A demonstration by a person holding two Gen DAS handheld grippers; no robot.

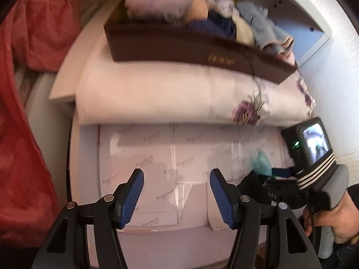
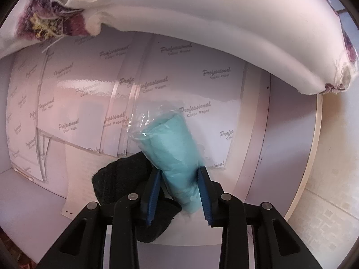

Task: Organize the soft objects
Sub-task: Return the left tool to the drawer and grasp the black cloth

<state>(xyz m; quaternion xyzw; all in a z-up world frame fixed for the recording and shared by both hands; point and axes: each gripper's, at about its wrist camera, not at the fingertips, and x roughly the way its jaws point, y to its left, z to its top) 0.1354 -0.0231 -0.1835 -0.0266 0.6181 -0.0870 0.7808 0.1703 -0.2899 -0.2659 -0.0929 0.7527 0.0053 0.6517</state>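
Note:
My right gripper (image 2: 179, 192) is shut on a rolled teal cloth in a clear plastic sleeve (image 2: 170, 148), held inside a white shelf compartment. A black knitted cloth (image 2: 121, 179) lies under and left of the right gripper's fingers. My left gripper (image 1: 177, 195) is open and empty, facing the same compartment. The right gripper's handle (image 1: 314, 157) and the teal roll (image 1: 261, 160) show at the right of the left wrist view. A white pillow with purple flowers (image 1: 157, 94) lies on the shelf above, also seen in the right wrist view (image 2: 224, 11).
A brown box (image 1: 190, 47) full of folded clothes rests on the pillow. Printed paper sheets (image 2: 89, 85) line the compartment's back wall. A red garment (image 1: 27, 89) hangs at the left. The shelf's side panel (image 2: 291, 145) stands at the right.

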